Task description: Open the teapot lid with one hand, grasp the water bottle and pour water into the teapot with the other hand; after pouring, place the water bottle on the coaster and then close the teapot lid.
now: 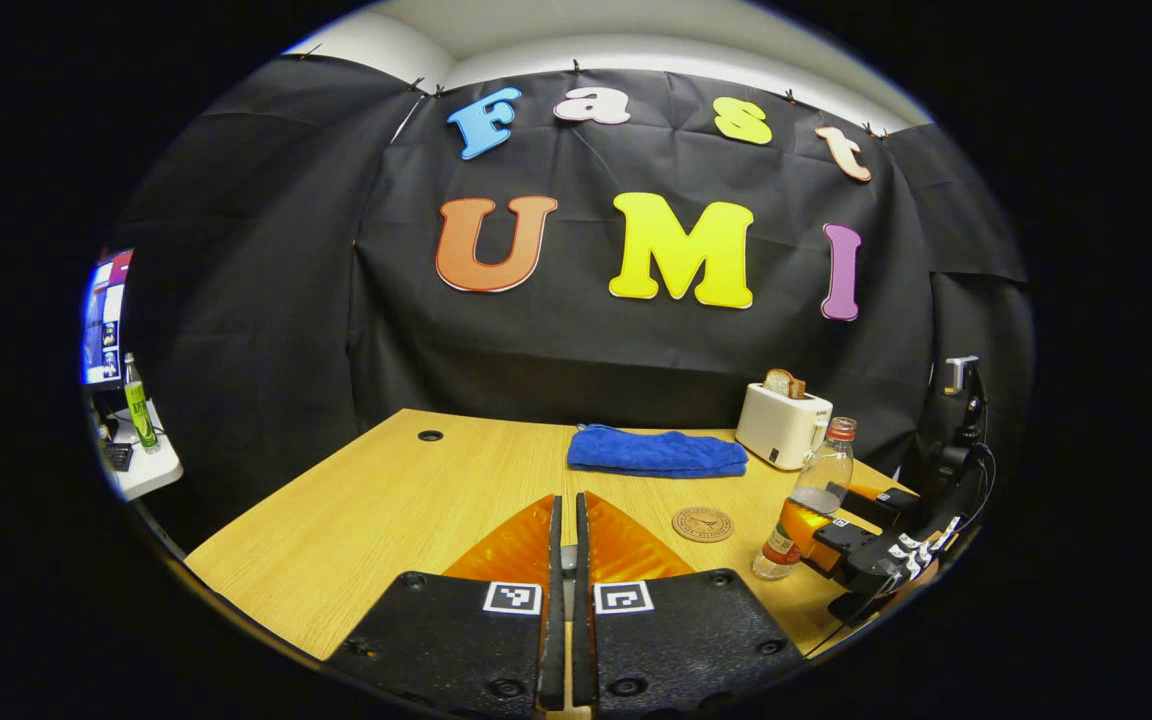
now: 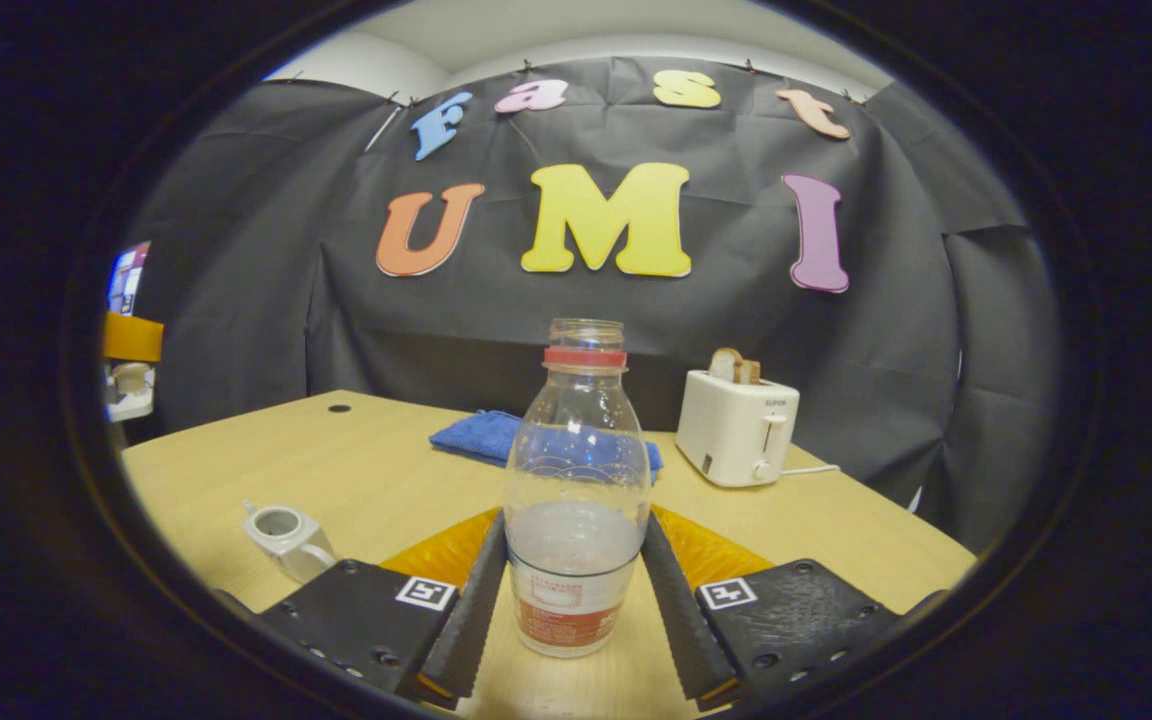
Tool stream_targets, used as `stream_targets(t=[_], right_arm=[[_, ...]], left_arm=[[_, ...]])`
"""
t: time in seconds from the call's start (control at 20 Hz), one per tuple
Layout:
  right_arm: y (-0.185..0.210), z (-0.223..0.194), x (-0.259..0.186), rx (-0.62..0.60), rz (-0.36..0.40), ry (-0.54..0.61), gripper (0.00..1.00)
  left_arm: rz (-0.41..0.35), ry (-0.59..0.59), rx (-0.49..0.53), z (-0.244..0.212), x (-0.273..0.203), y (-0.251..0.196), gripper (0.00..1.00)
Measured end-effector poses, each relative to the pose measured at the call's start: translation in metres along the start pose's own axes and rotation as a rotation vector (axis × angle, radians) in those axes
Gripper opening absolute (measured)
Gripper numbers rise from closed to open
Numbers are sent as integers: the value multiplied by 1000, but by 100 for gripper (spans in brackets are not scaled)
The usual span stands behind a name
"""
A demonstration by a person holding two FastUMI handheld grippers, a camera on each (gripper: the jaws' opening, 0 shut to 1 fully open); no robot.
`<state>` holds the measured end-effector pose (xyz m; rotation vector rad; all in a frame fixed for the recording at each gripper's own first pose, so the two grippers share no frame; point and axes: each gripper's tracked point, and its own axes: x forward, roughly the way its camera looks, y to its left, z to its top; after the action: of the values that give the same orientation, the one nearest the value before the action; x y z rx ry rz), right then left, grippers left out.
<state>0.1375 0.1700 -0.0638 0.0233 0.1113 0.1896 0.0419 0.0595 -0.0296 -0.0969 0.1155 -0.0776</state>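
Woodgrain table [image 2: 386,470], ribbed clear bottle [image 2: 576,480]

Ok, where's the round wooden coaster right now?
In the left gripper view the round wooden coaster lies flat on the wooden table, in front of the blue towel and left of the clear plastic water bottle.

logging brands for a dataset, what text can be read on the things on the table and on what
"SUPOR": front of the toaster, small print, right gripper view.
Label on the water bottle: print too blurred to read.
Engraving on the coaster: too small to read.
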Motion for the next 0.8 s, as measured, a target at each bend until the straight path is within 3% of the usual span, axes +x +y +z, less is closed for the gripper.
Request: stream_targets(t=[0.3,0.45,0.65,0.8], right_arm=[[2,24,-10,-249,-82,-16,73],[9,32,-9,-465,-143,-29,73],[24,30,-9,-595,-159,-18,74],[37,22,-6,-773,-180,-21,73]], left_arm=[[17,-17,5,10,-13,25,5],[9,-40,31,17,-19,34,5],[-3,-46,14,19,-22,37,5],[14,-49,6,20,-21,47,5]])
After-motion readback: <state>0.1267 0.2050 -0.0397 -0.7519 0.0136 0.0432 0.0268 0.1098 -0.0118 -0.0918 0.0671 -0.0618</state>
